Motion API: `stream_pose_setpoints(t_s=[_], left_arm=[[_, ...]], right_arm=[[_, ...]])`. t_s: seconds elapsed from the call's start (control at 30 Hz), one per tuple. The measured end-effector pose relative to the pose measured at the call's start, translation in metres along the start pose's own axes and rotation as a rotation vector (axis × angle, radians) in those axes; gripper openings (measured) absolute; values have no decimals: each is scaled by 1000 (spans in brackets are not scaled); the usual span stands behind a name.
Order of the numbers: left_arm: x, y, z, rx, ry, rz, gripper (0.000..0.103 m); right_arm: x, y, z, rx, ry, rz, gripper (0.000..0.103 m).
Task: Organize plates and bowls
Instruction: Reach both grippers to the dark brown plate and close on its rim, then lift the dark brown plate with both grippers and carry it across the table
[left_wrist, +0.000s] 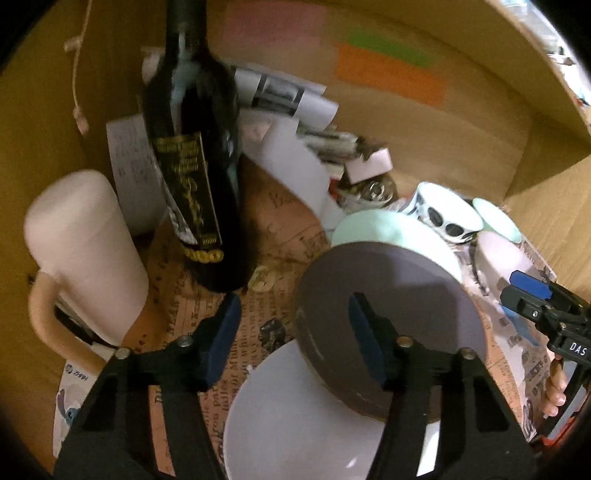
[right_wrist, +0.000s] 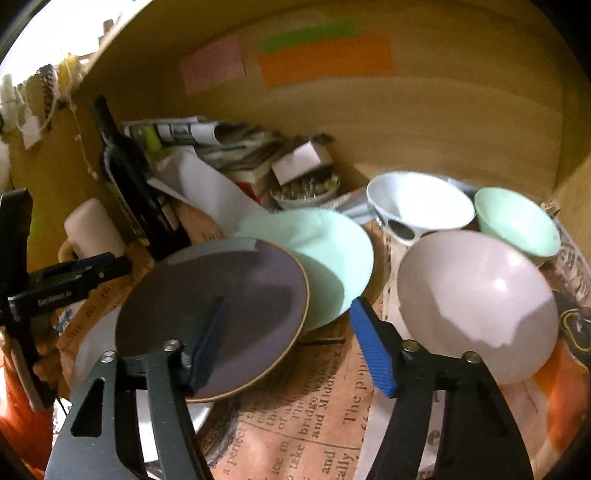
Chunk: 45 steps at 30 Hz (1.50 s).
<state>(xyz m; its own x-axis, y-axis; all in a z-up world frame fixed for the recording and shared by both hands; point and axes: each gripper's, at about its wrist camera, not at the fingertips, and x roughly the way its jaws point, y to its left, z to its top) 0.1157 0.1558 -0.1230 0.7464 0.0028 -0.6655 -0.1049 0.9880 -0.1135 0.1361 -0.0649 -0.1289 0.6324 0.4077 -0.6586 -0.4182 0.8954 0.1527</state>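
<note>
Newsprint mat (right_wrist: 314, 417) under glossy round brown plate (right_wrist: 207, 306)

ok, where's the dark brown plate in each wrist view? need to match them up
Left wrist: dark brown plate lower right of centre, overlapping the white plate, behind the left gripper's right finger.
Right wrist: dark brown plate lower left of centre, overlapping the mint green plate.
Shared landmark: dark wine bottle, at the back left in both.

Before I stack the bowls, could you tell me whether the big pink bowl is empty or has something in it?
Empty: the right wrist view looks into the pink bowl and shows only a bare, glossy inside with a shadow across its lower part.
</note>
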Motion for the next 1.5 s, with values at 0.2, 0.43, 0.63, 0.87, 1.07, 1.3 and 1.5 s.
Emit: stream_pose_setpoints(t_s=[0.2, 0.43, 0.63, 0.87, 1.07, 1.3, 1.5], left_arm=[[25, 9, 4, -27, 83, -48, 43], [46, 15, 7, -49, 161, -84, 34], [47, 11, 7, -21, 170, -91, 27], [51, 8, 8, -2, 188, -120, 17], [54, 1, 9, 28, 205, -114, 17], [51, -6, 7, 40, 200, -92, 17], [46, -8, 4, 15, 192, -109, 17]], right_arm=[[14, -4, -2, 21, 41, -14, 58], [24, -10, -3, 73, 93, -3, 49], [34, -4, -6, 74, 134, 37, 40], [39, 2, -9, 70, 157, 77, 25], [38, 3, -10, 80, 154, 82, 25], [31, 4, -9, 75, 130, 64, 25], [19, 3, -7, 79, 86, 55, 25]])
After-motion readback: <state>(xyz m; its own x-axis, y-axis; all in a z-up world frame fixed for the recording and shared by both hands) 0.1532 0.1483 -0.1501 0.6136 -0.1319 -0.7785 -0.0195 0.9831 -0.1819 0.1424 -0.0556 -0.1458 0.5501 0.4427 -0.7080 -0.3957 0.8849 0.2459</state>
